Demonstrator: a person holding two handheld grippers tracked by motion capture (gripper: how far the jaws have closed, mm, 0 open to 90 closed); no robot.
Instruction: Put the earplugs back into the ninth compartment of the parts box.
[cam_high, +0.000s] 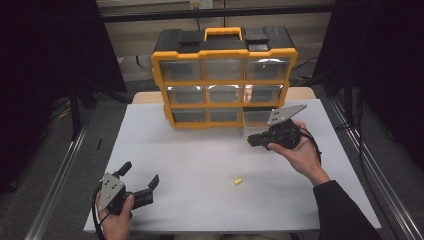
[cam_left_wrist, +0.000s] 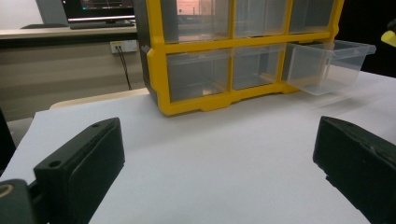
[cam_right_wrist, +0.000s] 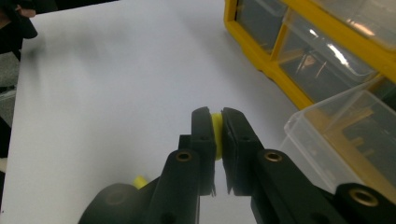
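- Right tongs (cam_right_wrist: 218, 122) pinch a small yellow foam plug (cam_right_wrist: 216, 133), above the white desk (cam_high: 200, 165), beside the pulled-out clear plastic drawer (cam_right_wrist: 343, 128) of the yellow organiser (cam_high: 223, 75).
- Left tongs (cam_high: 141, 176) spread wide, holding nothing.
- Second yellow plug (cam_high: 238, 181) lies on the desk.

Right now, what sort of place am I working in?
Probably a lab or recording bench, not a home: a white table hemmed by dark curtains, a yellow drawer organizer staged on it, and a monitor on a counter behind.
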